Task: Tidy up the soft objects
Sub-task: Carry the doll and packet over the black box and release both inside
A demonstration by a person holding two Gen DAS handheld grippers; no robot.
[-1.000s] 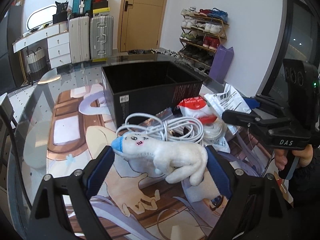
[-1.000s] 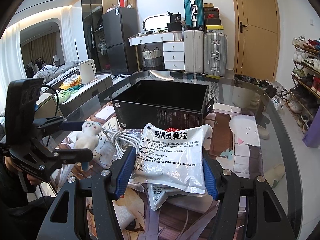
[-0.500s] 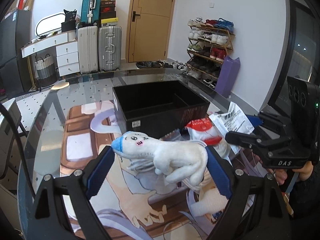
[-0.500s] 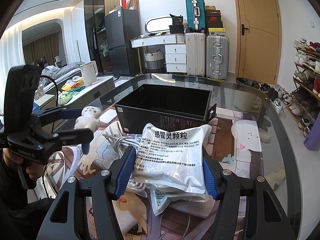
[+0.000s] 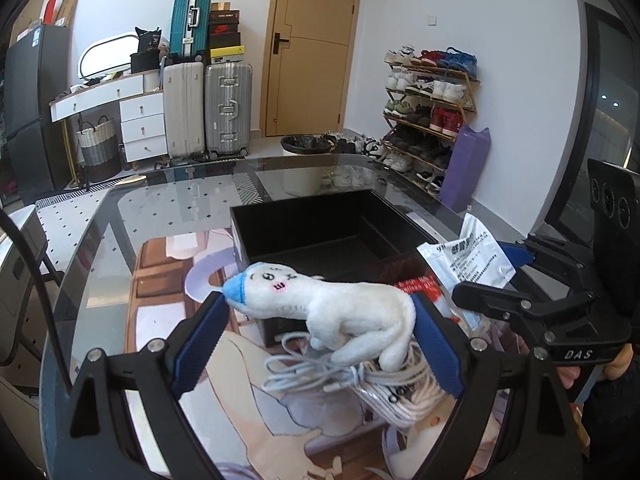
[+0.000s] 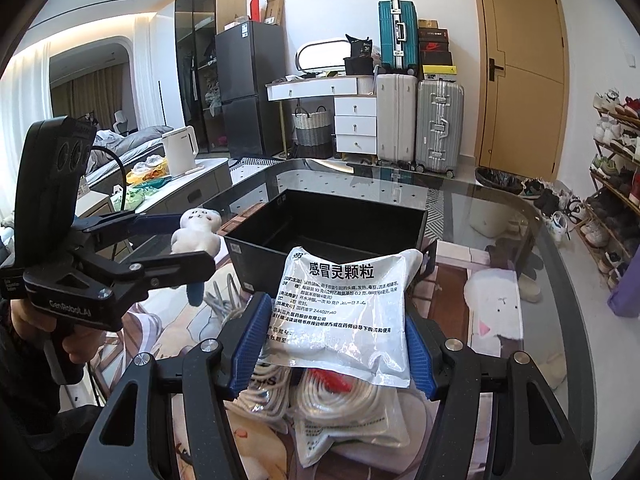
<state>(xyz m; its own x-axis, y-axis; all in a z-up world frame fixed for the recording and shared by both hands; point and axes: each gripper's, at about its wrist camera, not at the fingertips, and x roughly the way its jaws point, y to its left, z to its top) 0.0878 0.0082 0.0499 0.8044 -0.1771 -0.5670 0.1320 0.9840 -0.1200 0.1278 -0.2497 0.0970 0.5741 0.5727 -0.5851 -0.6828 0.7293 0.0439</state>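
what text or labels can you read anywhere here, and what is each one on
"感冒灵颗粒" on the white sachet that the right claw holds; its fine print is too small to read.
"DAS" on the right claw's body, in the left wrist view.
"GenRobot.AI" on the left claw's body.
A swoosh logo, no readable words, on the shoe boxes.
The black box has a label too small to read.

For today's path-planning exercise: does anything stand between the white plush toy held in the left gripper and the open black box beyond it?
Nothing visible does. The white plush toy, clamped in the left gripper, hangs above the cable coil, just short of the black box, whose top is open.
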